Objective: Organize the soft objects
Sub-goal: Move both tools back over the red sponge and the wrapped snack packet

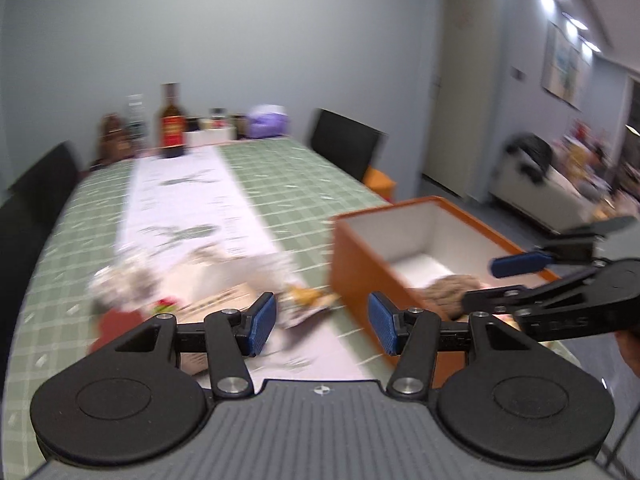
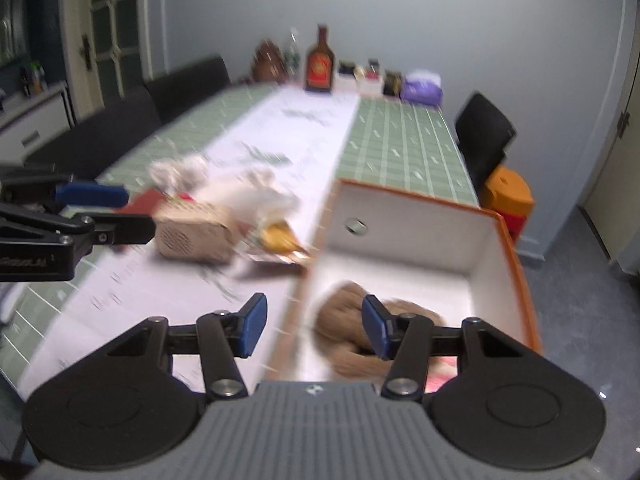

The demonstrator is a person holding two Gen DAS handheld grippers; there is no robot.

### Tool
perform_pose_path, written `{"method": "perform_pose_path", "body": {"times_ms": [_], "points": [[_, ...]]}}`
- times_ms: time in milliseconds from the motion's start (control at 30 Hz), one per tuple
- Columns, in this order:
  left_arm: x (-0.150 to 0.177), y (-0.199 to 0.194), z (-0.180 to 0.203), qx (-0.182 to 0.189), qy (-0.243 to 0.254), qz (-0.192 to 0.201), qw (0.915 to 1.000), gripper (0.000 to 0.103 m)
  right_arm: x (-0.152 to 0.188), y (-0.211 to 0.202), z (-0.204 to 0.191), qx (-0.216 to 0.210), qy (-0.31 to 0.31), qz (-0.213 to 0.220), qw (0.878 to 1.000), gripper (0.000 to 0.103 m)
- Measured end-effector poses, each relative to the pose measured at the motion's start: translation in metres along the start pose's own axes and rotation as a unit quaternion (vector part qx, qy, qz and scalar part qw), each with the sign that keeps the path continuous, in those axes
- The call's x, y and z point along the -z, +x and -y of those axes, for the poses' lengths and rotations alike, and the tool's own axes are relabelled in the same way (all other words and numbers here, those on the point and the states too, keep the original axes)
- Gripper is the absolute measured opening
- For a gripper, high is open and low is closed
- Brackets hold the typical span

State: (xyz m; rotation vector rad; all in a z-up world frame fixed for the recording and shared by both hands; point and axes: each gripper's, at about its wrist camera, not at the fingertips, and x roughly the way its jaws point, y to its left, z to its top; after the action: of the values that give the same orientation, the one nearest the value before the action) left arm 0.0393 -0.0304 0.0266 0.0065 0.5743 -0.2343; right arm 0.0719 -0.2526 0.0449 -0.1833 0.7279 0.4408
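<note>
An orange box (image 1: 352,264) with a white inside stands on the table at the right; it also shows in the right wrist view (image 2: 516,248). A tan furry soft toy (image 2: 348,324) lies in it, also seen in the left wrist view (image 1: 448,286). A blurred pile of soft objects lies left of the box: a white fluffy one (image 2: 256,188), a beige block-like one (image 2: 192,232) and a yellow-wrapped one (image 2: 280,240). My left gripper (image 1: 322,320) is open and empty above the pile's near edge. My right gripper (image 2: 314,326) is open and empty above the box's left wall.
A green checked tablecloth (image 1: 288,184) with a white runner (image 1: 188,200) covers the long table. Bottles (image 1: 172,124), jars and a purple bag (image 1: 266,120) stand at the far end. Black chairs (image 1: 344,140) line both sides. An orange stool (image 2: 508,196) stands at the right.
</note>
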Motion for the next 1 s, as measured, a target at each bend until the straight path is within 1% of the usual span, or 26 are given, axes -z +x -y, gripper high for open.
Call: {"method": "perform_pose_path", "body": {"times_ms": [133,333,433,533,667,700,733,800,900,1000], "points": [[0.026,-0.022,-0.028,-0.039,-0.030,0.022,0.9985,0.063,0.012,0.002,-0.034,-0.027,0.021,0.033,0.999,0.053],[0.065,-0.036,-0.066,-0.077,-0.079,0.021,0.9937,0.063,0.033,0.022,-0.079,-0.036,0.025,0.064,0.997,0.053],[0.080,-0.037,-0.081,-0.103,-0.094,0.018,0.9901,0.063,0.040,0.035,-0.090,-0.051,0.039,0.059,0.996,0.053],[0.087,-0.038,-0.092,-0.104,-0.098,0.013,0.9896,0.063,0.042,0.049,-0.097,-0.060,0.044,0.044,0.996,0.053],[0.079,-0.031,-0.103,-0.109,-0.083,-0.005,0.9905,0.064,0.035,0.059,-0.097,-0.058,0.016,0.022,0.998,0.053],[0.075,-0.029,-0.106,-0.115,-0.080,-0.008,0.9901,0.066,0.029,0.062,-0.095,-0.058,0.010,0.016,0.998,0.053],[0.071,-0.027,-0.109,-0.122,-0.078,-0.011,0.9894,0.071,0.024,0.064,-0.092,-0.056,0.004,0.011,0.998,0.053],[0.063,-0.020,-0.114,-0.128,-0.073,-0.020,0.9889,0.074,0.011,0.069,-0.085,-0.049,-0.008,0.003,0.999,0.053],[0.047,-0.009,-0.121,-0.128,-0.069,-0.031,0.9889,0.076,-0.008,0.079,-0.074,-0.045,-0.018,-0.008,0.999,0.053],[0.033,0.010,-0.128,-0.130,-0.055,-0.048,0.9888,0.083,-0.025,0.093,-0.066,-0.037,-0.036,-0.019,0.999,0.053]]}}
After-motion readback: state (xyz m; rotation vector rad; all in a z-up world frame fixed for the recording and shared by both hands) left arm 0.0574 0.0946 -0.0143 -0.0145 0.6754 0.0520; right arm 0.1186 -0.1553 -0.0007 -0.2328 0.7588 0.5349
